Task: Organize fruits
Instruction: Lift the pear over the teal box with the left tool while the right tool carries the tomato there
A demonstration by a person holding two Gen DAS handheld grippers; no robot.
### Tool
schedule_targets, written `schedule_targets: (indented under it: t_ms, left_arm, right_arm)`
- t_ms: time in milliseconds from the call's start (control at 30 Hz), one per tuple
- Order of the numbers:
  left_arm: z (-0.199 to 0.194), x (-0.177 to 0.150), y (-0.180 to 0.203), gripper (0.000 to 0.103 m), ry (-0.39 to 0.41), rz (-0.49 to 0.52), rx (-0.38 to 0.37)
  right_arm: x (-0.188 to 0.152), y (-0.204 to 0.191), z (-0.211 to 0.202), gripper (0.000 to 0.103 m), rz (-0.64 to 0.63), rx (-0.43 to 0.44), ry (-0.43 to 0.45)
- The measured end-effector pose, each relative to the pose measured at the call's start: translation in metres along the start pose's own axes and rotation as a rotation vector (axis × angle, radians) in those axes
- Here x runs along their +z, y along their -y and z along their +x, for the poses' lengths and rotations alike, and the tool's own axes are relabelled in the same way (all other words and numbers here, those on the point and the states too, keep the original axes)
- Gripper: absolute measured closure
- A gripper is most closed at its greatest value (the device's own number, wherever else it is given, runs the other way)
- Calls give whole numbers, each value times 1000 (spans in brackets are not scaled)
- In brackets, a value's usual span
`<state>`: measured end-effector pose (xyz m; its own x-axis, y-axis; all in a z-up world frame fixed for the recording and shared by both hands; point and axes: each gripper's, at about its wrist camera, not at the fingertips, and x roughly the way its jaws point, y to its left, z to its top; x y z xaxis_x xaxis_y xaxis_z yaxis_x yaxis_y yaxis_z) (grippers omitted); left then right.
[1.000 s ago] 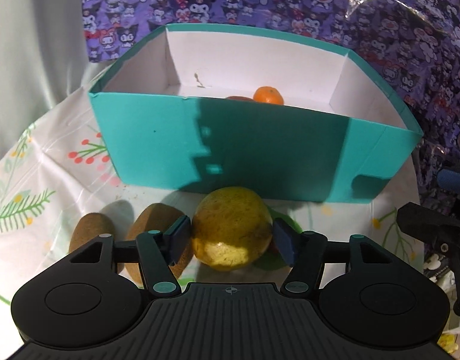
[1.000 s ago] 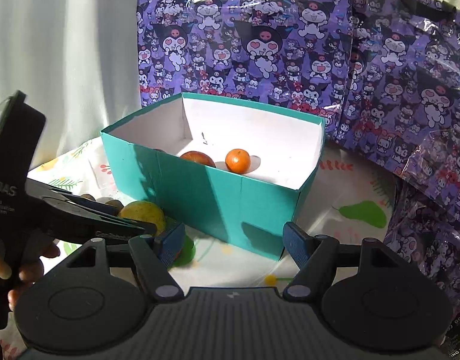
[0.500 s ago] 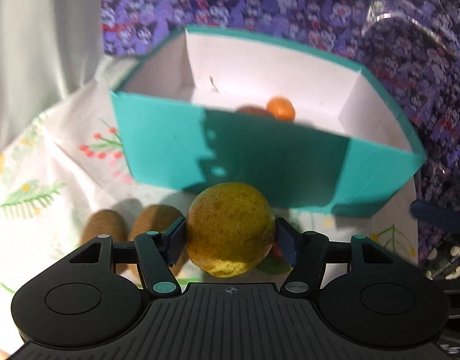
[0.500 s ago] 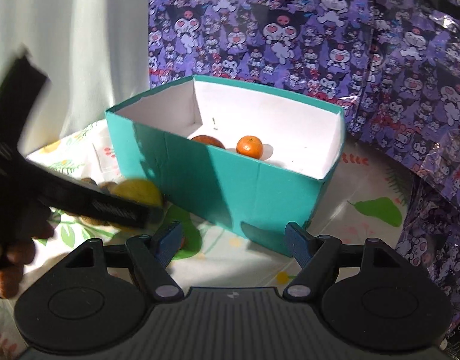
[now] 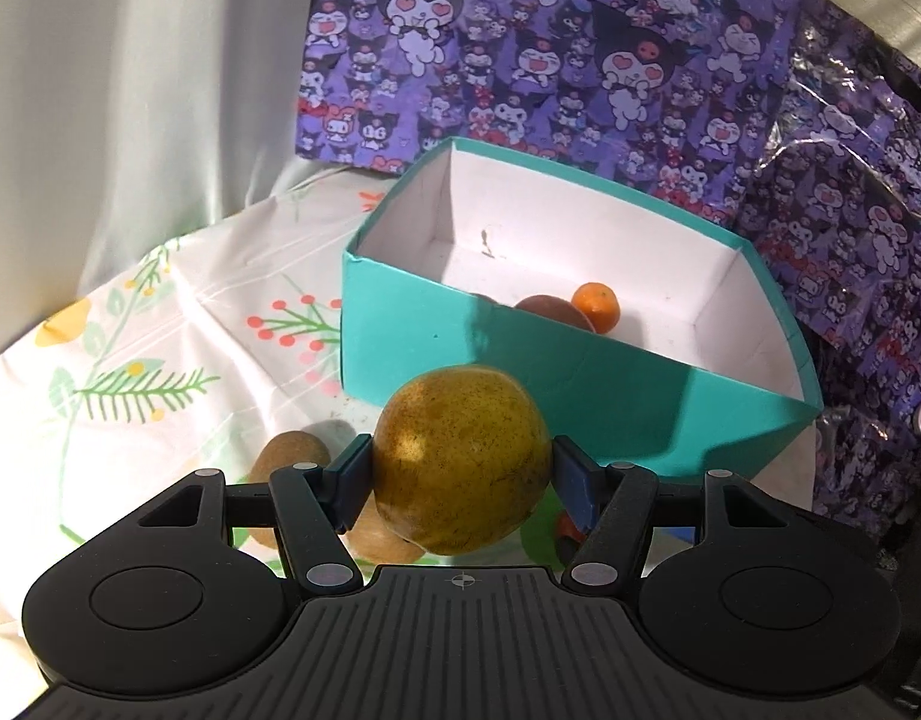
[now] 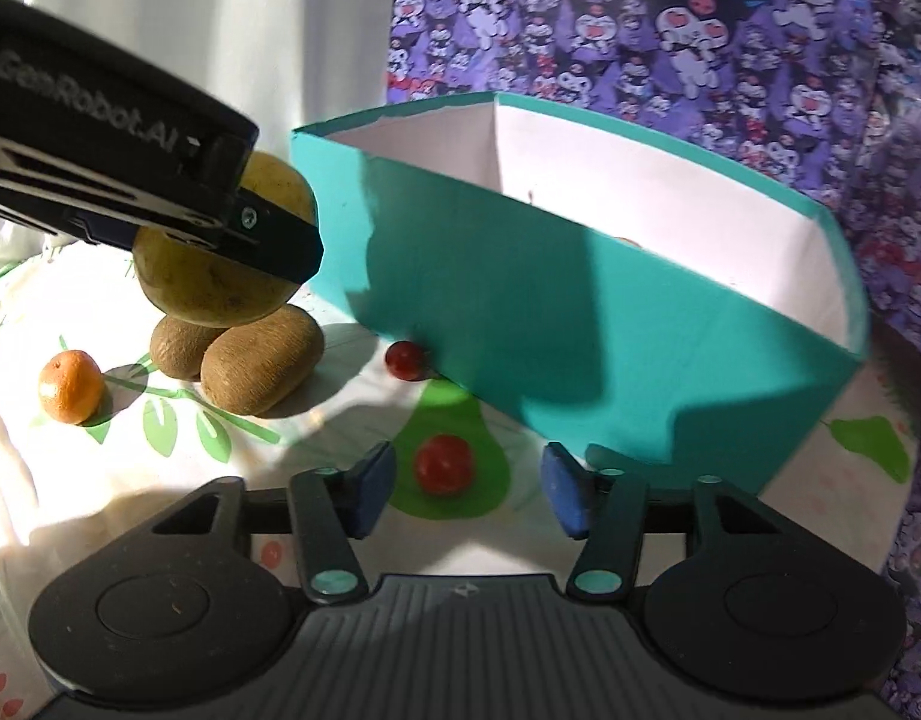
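My left gripper is shut on a large yellow-green citrus fruit and holds it in the air before the teal box; the fruit also shows in the right wrist view. The box holds a small orange and a brown fruit. Two kiwis lie on the cloth below the held fruit. A small orange lies left of them. My right gripper is open, low over a red cherry tomato; another one lies by the box wall.
A white floral tablecloth covers the table. Purple cartoon-print wrapping hangs behind the box and to the right. A pale curtain is at the back left.
My left gripper has lifted the yellow-green fruit up off the cloth, above the kiwis. My right gripper has dropped lower and nearer the cloth, over the cherry tomato.
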<state>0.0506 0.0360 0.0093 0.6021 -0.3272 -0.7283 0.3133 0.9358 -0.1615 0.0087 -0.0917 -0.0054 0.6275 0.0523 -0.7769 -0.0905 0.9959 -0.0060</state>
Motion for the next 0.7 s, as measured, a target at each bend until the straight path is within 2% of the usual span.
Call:
schedule_targets:
  t_ms: [133, 200, 367, 500, 700]
  left_arm:
    - [0, -2, 0, 35, -2, 6, 11]
    - [1, -2, -1, 35, -7, 5, 11]
    - [2, -2, 2, 35, -14, 12, 28]
    - [-4, 4, 10, 35, -2, 32, 37]
    - [-22, 37, 33, 35, 69, 54, 21]
  right_arm:
    - [-1, 1, 14, 74, 14, 27, -34]
    - [-3, 2, 18, 77, 26, 45, -34]
    - [0, 9, 14, 79, 57, 59, -29]
    - [8, 18, -11, 79, 70, 46, 28]
    - [28, 45, -49, 79, 99, -3, 121]
